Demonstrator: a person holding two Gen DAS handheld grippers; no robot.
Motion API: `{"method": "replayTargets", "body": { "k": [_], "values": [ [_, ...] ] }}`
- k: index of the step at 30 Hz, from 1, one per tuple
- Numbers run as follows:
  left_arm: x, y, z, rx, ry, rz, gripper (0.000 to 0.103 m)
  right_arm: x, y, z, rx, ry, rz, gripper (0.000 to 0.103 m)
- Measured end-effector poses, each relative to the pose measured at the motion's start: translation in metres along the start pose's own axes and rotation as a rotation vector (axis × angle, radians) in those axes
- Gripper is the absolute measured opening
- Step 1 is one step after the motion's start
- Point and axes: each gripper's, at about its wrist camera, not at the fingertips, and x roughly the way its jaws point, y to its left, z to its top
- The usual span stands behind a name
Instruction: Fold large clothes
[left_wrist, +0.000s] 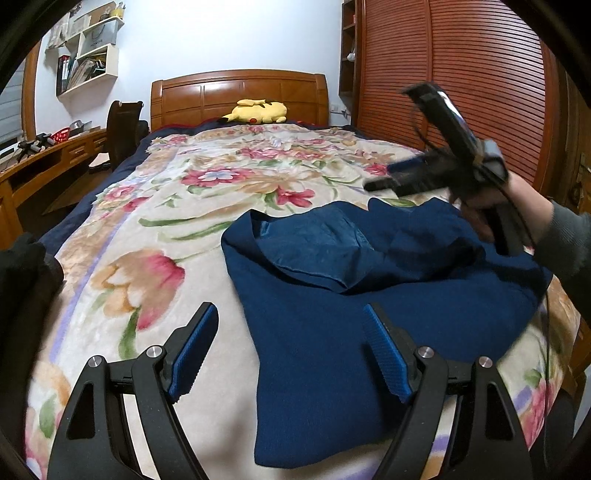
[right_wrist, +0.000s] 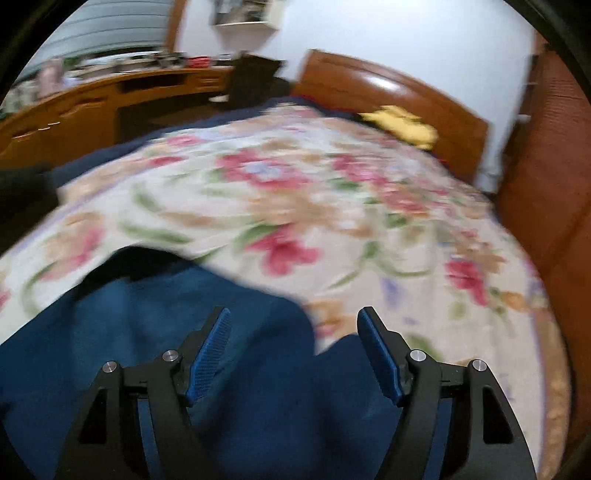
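Floral blanket (left_wrist: 207, 221) – bed, wooden headboard (left_wrist: 240, 94)

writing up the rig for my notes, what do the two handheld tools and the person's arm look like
Each tool, left tool and right tool, has curved black arms with silver pivot bolts and blue ribbed pads. Seen from the left camera, the right one is a black body with a thin black cable hanging off it. The sleeve is grey.

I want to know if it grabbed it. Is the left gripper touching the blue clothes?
Apart. The left wrist view shows the left gripper open above the blue garment, nothing between its pads.
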Motion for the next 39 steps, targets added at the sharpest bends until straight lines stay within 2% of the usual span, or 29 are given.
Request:
{"method": "replayTargets", "body": {
  "k": [4, 8, 11, 12, 14, 15, 18, 24, 26, 27, 28, 29, 30, 31, 34, 36, 39],
  "values": [
    [-0.002, 0.002, 0.000, -0.006, -0.002, 0.004, 0.081, -0.007, 0.032, -0.024, -0.083, 0.063, 0.154, 0.073],
    [-0.004, 0.004, 0.000, -0.014, -0.005, 0.005, 0.081, -0.014, 0.068, -0.040, -0.139, 0.081, 0.304, 0.073],
    [-0.005, 0.005, -0.001, -0.013, -0.001, 0.005, 0.081, -0.002, 0.088, -0.047, -0.215, 0.134, 0.323, 0.069],
    [-0.005, 0.005, -0.001, -0.012, 0.000, 0.004, 0.081, 0.004, 0.090, -0.049, -0.230, 0.162, 0.331, 0.058],
    [-0.005, 0.005, -0.002, -0.010, 0.000, 0.004, 0.081, 0.014, 0.094, -0.049, -0.259, 0.193, 0.337, 0.026],
    [-0.005, 0.005, -0.002, -0.011, 0.000, 0.004, 0.081, 0.018, 0.096, -0.048, -0.284, 0.200, 0.325, 0.002],
    [-0.004, 0.006, -0.003, -0.015, -0.001, 0.002, 0.081, 0.023, 0.094, -0.033, -0.315, 0.147, 0.238, 0.002],
    [0.000, 0.004, -0.001, -0.012, 0.004, 0.001, 0.081, 0.043, 0.046, 0.025, -0.099, -0.036, -0.094, 0.003],
    [0.001, 0.002, 0.000, -0.011, 0.005, -0.001, 0.081, 0.057, 0.038, 0.032, -0.086, -0.021, -0.098, 0.003],
    [0.002, 0.001, 0.001, -0.009, 0.005, -0.002, 0.081, 0.064, 0.037, 0.032, -0.102, -0.001, -0.099, 0.012],
    [0.002, 0.000, 0.002, -0.006, 0.003, -0.002, 0.081, 0.071, 0.034, 0.031, -0.097, 0.023, -0.119, 0.034],
    [0.001, -0.002, 0.002, -0.001, 0.002, -0.005, 0.081, 0.071, 0.026, 0.030, -0.067, 0.046, -0.124, 0.048],
    [0.002, -0.004, 0.003, 0.002, 0.001, -0.007, 0.081, 0.070, 0.018, 0.030, -0.047, 0.044, -0.105, 0.068],
    [0.002, -0.006, 0.003, 0.005, 0.001, -0.010, 0.081, 0.066, 0.011, 0.028, -0.031, 0.027, -0.099, 0.076],
    [0.003, -0.011, 0.003, 0.013, 0.002, -0.015, 0.081, 0.043, -0.016, 0.019, 0.023, -0.014, -0.083, 0.078],
    [0.004, -0.014, 0.003, 0.018, 0.005, -0.016, 0.081, 0.033, -0.037, 0.004, 0.029, 0.007, -0.152, 0.078],
    [0.005, -0.018, 0.003, 0.023, 0.007, -0.015, 0.081, 0.025, -0.069, -0.022, 0.080, 0.075, -0.201, 0.078]
  ]
}}
